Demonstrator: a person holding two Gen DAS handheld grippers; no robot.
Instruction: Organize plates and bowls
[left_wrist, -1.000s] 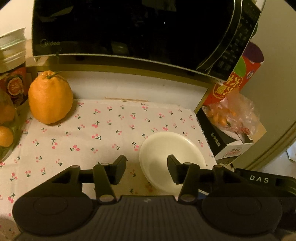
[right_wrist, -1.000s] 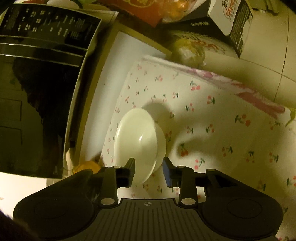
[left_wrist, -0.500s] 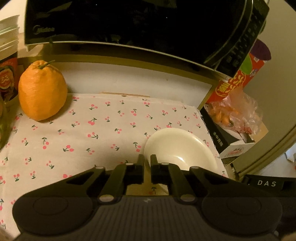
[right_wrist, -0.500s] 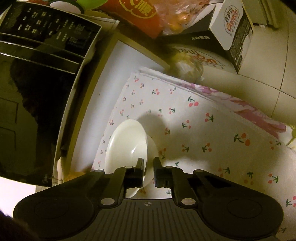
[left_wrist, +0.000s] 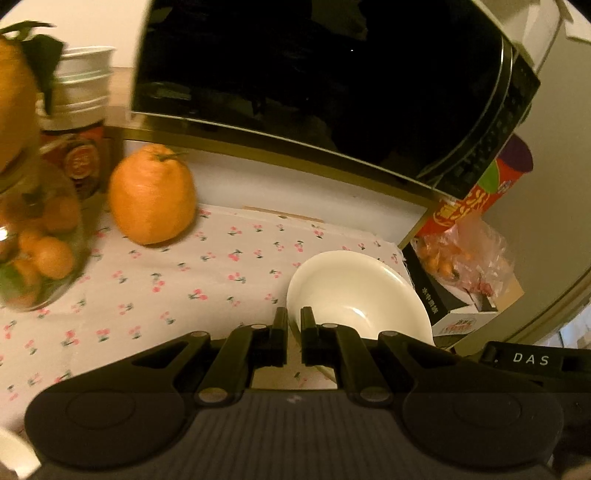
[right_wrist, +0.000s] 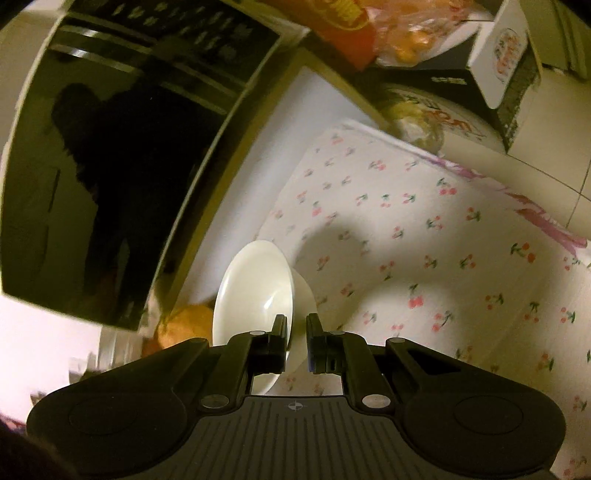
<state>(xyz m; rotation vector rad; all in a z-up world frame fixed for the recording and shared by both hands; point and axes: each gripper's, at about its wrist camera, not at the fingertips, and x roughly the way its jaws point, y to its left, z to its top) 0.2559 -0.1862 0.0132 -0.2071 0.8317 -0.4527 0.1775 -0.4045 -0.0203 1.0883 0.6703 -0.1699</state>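
**Both grippers clamped on the rim of one white bowl**

On my left wrist view, the left gripper (left_wrist: 294, 332) has its fingers (left_wrist: 279, 334) drawn together on the near left rim of the white bowl (left_wrist: 356, 295); the thin edge sits between the pads. The bowl is at the right end of the cherry-print cloth (left_wrist: 207, 280) that covers the counter, close to the cloth's right edge and in front of the black microwave (left_wrist: 325, 81). It looks tilted, its hollow facing the camera.

On my right wrist view, the right gripper (right_wrist: 296, 338) is likewise closed on the same bowl (right_wrist: 255, 284), one finger inside the hollow and the other against the outer wall. I cannot tell whether the bowl's foot touches the cloth (right_wrist: 424, 240).

Farther left on the cloth stands a large orange (left_wrist: 152, 195), well apart from the bowl. A glass jar of small oranges (left_wrist: 35, 243) is at the far left edge. To the right of the bowl, off the cloth, lie a black carton (left_wrist: 443, 299) and a plastic bag of fruit (left_wrist: 461, 251).
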